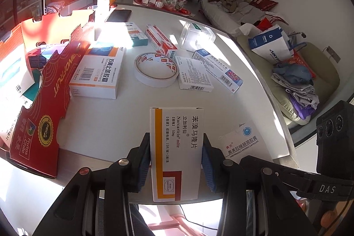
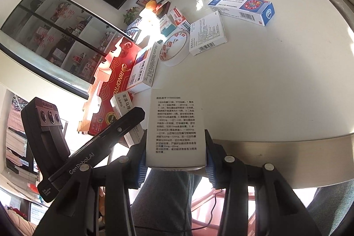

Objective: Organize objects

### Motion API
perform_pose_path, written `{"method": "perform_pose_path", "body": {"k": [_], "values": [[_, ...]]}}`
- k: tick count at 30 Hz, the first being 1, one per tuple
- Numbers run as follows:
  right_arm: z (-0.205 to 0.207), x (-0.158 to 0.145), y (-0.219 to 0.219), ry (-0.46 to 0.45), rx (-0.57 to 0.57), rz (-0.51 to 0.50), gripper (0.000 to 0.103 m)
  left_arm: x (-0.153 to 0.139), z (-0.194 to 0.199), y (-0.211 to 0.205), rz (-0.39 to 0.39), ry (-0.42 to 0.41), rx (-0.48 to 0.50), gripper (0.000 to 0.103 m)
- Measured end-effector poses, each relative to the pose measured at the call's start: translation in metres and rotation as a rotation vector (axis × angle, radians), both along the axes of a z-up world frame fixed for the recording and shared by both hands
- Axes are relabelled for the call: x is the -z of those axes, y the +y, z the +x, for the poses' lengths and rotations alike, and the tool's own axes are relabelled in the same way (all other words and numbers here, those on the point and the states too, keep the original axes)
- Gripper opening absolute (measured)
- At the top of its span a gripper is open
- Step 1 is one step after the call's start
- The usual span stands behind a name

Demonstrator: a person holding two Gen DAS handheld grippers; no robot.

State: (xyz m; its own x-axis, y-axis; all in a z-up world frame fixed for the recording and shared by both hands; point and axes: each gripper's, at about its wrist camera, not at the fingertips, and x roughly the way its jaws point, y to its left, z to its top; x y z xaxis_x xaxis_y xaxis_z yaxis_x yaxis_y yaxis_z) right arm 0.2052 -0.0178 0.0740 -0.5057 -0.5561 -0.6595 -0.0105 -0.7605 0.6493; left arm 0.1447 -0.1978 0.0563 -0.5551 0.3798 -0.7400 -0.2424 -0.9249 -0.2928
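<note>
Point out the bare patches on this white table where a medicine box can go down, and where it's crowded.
Bare: the table stretch between the red fruit carton, the tape roll and the near edge; also the wide area right of the blue-ended box. Crowded: the cluster of boxes around the tape roll, back to the clear plastic container.

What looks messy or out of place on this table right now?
The medicine boxes lie scattered at odd angles, not lined up: the white box overlaps the blue box, and the tape roll sits loose among them. The left gripper and right gripper each hold one box.
</note>
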Motion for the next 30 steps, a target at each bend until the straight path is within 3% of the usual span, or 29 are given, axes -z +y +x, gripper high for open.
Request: {"method": "perform_pose_path", "body": {"k": [7,13,20,27,30], "values": [[-0.001,-0.002,-0.001,0.003,0.009,0.038,0.042,-0.003,0.001,-0.002,0.009,0.009,-0.001,0.044],[0.002,-0.015,0.004,0.07,0.072,0.104,0.042,-0.012,0.0,-0.002,-0.025,0.022,0.023,0.045],[0.015,-0.024,0.014,0.115,0.126,0.16,0.042,-0.026,-0.013,0.026,-0.115,-0.001,0.104,0.045],[0.023,-0.026,0.02,0.145,0.112,0.189,0.042,-0.039,-0.026,0.055,-0.077,-0.051,0.115,0.045],[0.025,-0.028,0.024,0.162,0.115,0.199,0.042,-0.04,-0.025,0.066,-0.1,-0.054,0.118,0.045]]}}
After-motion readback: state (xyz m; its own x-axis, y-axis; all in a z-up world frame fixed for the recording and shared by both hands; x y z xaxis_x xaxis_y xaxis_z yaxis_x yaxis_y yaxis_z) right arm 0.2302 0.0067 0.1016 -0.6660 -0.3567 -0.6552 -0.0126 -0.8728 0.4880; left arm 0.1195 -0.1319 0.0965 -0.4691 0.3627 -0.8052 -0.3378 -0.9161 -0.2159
